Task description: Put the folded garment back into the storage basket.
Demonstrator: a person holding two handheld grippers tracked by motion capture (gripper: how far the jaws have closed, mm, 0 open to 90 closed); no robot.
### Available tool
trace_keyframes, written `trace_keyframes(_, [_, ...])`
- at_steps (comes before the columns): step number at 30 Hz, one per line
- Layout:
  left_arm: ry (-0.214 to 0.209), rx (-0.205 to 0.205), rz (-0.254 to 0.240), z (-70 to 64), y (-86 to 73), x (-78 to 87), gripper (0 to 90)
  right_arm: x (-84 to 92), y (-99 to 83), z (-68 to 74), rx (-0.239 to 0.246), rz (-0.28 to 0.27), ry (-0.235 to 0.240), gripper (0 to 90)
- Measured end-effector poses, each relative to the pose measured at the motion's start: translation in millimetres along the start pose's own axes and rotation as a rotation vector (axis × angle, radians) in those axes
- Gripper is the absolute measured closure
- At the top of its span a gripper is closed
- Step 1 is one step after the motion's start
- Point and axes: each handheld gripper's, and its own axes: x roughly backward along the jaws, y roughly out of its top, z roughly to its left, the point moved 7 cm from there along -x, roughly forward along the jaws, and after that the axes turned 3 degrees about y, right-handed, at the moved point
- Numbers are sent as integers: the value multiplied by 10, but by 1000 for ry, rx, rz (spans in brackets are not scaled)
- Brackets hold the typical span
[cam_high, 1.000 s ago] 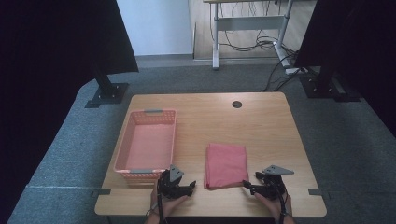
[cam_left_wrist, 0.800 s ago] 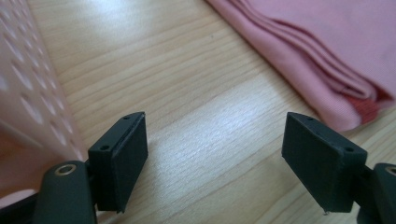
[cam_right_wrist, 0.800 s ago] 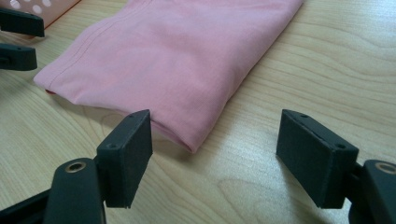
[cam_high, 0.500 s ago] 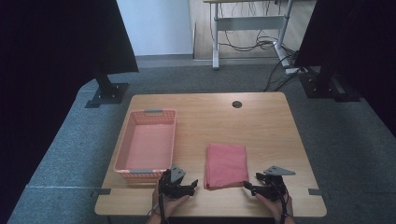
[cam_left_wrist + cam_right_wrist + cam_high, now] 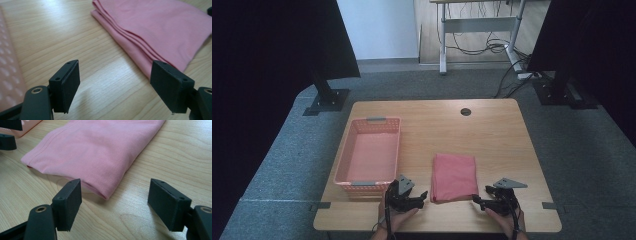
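A folded pink cloth [image 5: 454, 176] lies flat on the wooden table [image 5: 492, 135], near its front edge. My left gripper [image 5: 420, 199] stands open just left of the cloth's near left corner, jaws wide apart and empty. In the left gripper view the cloth [image 5: 155, 32] has stacked folded edges ahead and to the right of the left gripper [image 5: 116, 85]. My right gripper [image 5: 477, 200] is open at the cloth's near right corner. The right gripper view has that cloth [image 5: 95, 150] corner lying just beyond the gap of the right gripper [image 5: 115, 202], untouched.
A pink plastic basket [image 5: 346, 162] with grey handles sits empty at the left of the table, close to my left gripper. A round cable hole [image 5: 466, 111] is at the back. Dark stands and a desk with cables lie beyond the table.
Both grippers have edged slightly inward toward the cloth's near corners. The cloth and basket have not moved.
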Motion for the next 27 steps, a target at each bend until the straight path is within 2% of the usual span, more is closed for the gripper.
trace_keyframes(7, [-27, -13, -5, -116, 46, -27, 241, 1, -3, 5, 1, 0, -1, 268])
trace_keyframes(9, [-25, -28, 0, -147, 60, -60, 241, 2, -2, 3, -4, -1, 4, 268])
trace_keyframes(20, [-26, -10, 0, -182, 173, -224, 243, 10, -5, -7, -12, -6, 14, 268])
trace_keyframes(27, [-29, 5, -11, -194, 260, -266, 242, 14, -12, 3, -8, -4, -2, 268])
